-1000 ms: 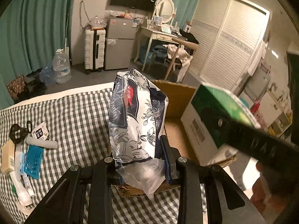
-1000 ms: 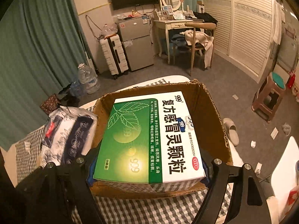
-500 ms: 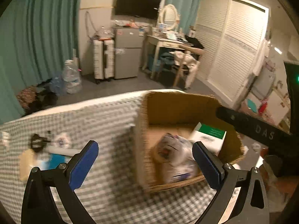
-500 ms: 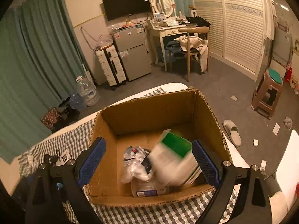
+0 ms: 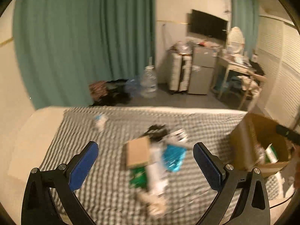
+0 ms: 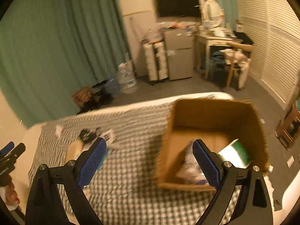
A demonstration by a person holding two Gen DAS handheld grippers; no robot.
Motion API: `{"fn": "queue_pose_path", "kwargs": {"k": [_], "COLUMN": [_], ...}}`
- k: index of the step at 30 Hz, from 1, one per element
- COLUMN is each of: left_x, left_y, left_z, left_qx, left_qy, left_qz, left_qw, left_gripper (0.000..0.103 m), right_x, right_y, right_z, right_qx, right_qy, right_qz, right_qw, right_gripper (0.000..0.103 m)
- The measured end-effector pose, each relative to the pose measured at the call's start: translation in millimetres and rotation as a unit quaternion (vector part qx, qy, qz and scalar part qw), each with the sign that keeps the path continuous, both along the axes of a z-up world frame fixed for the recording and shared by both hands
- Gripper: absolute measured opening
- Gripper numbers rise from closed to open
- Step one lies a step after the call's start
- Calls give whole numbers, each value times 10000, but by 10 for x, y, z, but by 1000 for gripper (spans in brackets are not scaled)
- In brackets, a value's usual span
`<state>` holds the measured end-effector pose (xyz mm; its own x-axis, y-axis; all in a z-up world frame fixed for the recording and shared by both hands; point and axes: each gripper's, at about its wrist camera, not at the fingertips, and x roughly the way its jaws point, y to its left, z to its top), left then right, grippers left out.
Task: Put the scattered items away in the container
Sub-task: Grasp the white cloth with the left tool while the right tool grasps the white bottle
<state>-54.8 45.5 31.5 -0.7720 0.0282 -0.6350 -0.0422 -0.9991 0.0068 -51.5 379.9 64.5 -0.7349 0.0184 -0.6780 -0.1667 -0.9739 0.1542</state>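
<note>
My left gripper (image 5: 145, 146) is open and empty above a blurred heap of scattered items on the checked bedspread. The heap holds a tan box (image 5: 137, 154), a teal packet (image 5: 174, 156), a white tube (image 5: 156, 170), a green packet (image 5: 138, 178) and a black item (image 5: 157, 131). The cardboard container (image 5: 241, 140) stands at the right. My right gripper (image 6: 150, 142) is open and empty, just left of the container's (image 6: 215, 112) near corner. Inside lie a green-and-white medicine box (image 6: 236, 153) and a patterned tissue pack (image 6: 191, 168).
The bed's checked cloth (image 6: 131, 168) ends at a bare mattress edge (image 5: 28, 140) on the left. Beyond the bed are a teal curtain, a water jug (image 5: 149, 82), a suitcase, a small fridge (image 6: 180, 56) and a desk with a chair. A hand (image 6: 9, 193) shows at the left edge.
Both grippers opened and let go: the tissue pack and the medicine box now lie in the container. Both views swung left, the left one far over to the scattered heap.
</note>
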Motion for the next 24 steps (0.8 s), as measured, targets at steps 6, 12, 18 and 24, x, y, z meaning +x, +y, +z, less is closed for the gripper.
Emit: {"fn": "queue_pose_path", "kwargs": {"k": [6, 12, 18, 24], "left_x": [124, 70, -101, -390], "left_y": [-310, -150, 103, 49], "left_z": [-823, -1521, -2015, -2463], "left_qx": [-1, 252, 544, 705], "left_qy": [-708, -1338, -2053, -3051], "left_qz": [233, -264, -1199, -957], "left_qw": [9972, 9903, 9698, 9449], "left_gripper": [103, 103, 103, 41], "right_x": [-73, -194, -406, -568], "right_y": [-843, -1441, -1600, -1642], "right_z": [-298, -732, -1019, -1309], "right_qx": [187, 608, 664, 660], "right_qy": [-288, -680, -996, -1265], "right_qz": [754, 1052, 1139, 1117], "right_qw": [9966, 9903, 9862, 9834], "right_gripper": [94, 94, 94, 94]}}
